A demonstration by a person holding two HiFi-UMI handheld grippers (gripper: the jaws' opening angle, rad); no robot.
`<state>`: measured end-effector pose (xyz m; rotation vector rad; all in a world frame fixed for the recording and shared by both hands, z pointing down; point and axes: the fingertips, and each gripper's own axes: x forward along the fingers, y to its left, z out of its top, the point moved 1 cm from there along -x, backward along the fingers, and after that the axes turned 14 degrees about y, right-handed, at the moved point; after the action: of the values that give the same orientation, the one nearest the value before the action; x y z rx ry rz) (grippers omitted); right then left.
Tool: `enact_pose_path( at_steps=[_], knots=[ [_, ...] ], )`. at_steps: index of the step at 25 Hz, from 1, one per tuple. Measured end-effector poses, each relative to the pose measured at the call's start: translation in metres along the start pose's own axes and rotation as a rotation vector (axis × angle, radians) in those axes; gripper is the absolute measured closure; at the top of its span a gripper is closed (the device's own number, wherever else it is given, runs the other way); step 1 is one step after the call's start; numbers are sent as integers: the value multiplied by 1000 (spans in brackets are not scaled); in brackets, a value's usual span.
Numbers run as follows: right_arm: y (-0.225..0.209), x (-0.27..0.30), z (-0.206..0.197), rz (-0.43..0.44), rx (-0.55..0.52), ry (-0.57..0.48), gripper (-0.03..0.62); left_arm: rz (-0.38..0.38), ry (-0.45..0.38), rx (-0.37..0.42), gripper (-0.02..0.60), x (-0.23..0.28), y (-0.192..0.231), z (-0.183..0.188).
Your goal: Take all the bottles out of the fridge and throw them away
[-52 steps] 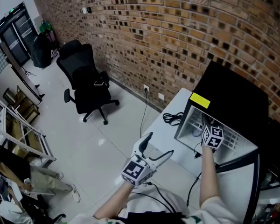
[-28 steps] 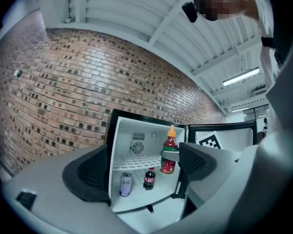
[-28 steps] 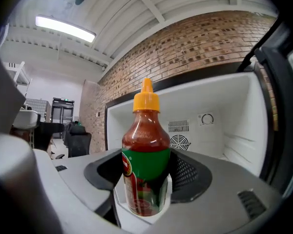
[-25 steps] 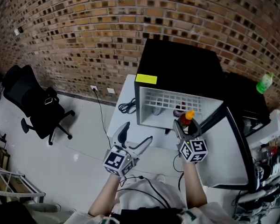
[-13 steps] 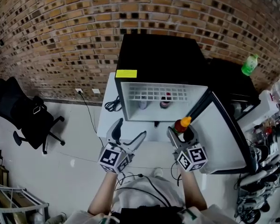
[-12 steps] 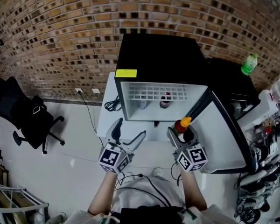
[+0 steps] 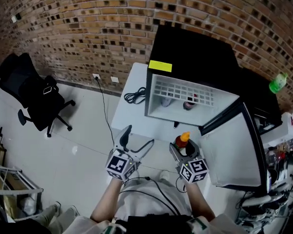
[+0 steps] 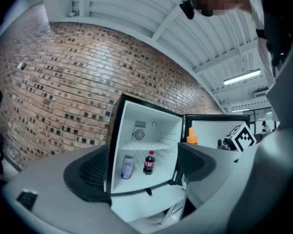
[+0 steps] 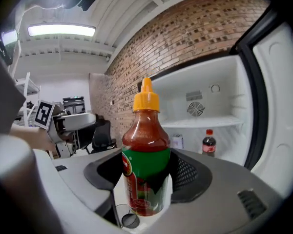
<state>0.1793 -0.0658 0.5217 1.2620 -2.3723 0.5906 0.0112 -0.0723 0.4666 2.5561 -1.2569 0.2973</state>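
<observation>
In front of the open fridge (image 7: 195, 52), my right gripper (image 7: 182, 149) carries a red sauce bottle (image 9: 145, 165) with an orange cap. It stands upright and is already outside the cabinet, near the lower edge of the door (image 7: 232, 150). So this bottle is out, but it is not yet thrown away, and I see no bin in any view. Inside, on the bottom of the fridge under the white shelf, stands a small cola bottle (image 8: 149, 163), with a can (image 8: 127, 166) just beside it. The cola is left to take; the can, I think, is not part of the job. The fingers (image 9: 191, 173) of my right gripper are partly closed, and the pads press on both sides of the green label, low on the bottle's body. My left gripper (image 7: 136, 141) holds nothing. Its fingers (image 8: 88, 172) are wide apart, and between them I see only the fridge, well away. I judge the task to be about half done.
</observation>
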Motion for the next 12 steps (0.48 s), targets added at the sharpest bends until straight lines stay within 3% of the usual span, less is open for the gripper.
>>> enact_pose_path(
  at_steps=[4, 12],
  knots=[
    [41, 50, -47, 108, -40, 136, 304, 30, 9, -52, 163, -23, 27, -41],
    [130, 137, -137, 335, -157, 398, 304, 200, 99, -188, 172, -90, 75, -124]
  ],
)
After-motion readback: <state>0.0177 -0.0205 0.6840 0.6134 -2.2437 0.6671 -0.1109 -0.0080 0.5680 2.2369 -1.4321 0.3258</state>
